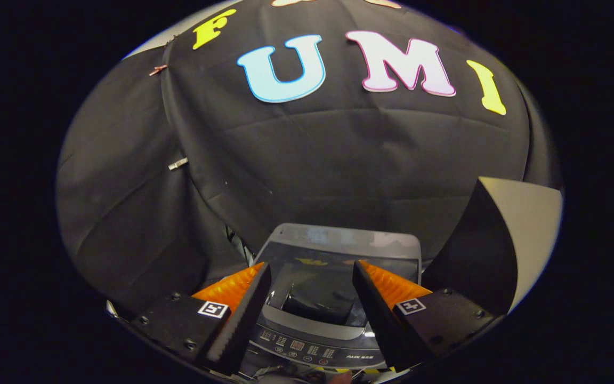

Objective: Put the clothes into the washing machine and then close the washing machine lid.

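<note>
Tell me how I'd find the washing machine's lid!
Start at the black cloth wall. Below it stands the washing machine, seen between and beyond the open, empty tool's fingers. The lid is the shiny see-through panel propped up behind the dark tub opening, unlike the flat button strip nearest the fingers.

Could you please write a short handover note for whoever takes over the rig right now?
Gripper: fingers open, holding nothing, poised above the washer.
Washer: below and between the fingers, control panel nearest.
Lid: up, folded back toward the cloth wall; drum opening exposed and dark, contents cannot be told.
Clothes: no location to report.
Left: load the clothes if they are not in yet, then close the lid.
</note>
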The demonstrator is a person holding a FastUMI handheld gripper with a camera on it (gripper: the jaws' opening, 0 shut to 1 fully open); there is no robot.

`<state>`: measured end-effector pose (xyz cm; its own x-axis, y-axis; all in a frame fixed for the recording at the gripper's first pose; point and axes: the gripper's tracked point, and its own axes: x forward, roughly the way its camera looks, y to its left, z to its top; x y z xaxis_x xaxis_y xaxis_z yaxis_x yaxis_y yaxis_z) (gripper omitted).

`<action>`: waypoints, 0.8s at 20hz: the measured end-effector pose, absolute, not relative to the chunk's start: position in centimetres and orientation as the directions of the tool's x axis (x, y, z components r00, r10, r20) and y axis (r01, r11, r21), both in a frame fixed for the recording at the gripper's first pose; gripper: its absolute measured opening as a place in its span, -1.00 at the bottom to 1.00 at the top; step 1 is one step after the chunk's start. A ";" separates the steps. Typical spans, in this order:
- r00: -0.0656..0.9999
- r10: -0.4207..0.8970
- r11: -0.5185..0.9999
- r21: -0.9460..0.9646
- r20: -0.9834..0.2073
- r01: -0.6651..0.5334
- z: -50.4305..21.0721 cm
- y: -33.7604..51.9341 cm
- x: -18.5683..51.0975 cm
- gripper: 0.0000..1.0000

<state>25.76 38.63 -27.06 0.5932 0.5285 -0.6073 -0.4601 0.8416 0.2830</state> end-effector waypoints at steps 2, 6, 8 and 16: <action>0.636 0.538 0.838 0.272 -0.553 -0.472 -24.9 38.6 25.4 0.96; 0.714 0.532 0.844 0.219 -0.455 -0.489 -21.7 37.8 24.8 0.96; 0.724 0.546 0.837 0.241 -0.422 -0.491 -20.8 37.7 24.7 0.96; 0.825 0.512 0.858 0.177 -0.239 -0.482 -15.0 34.3 23.5 0.95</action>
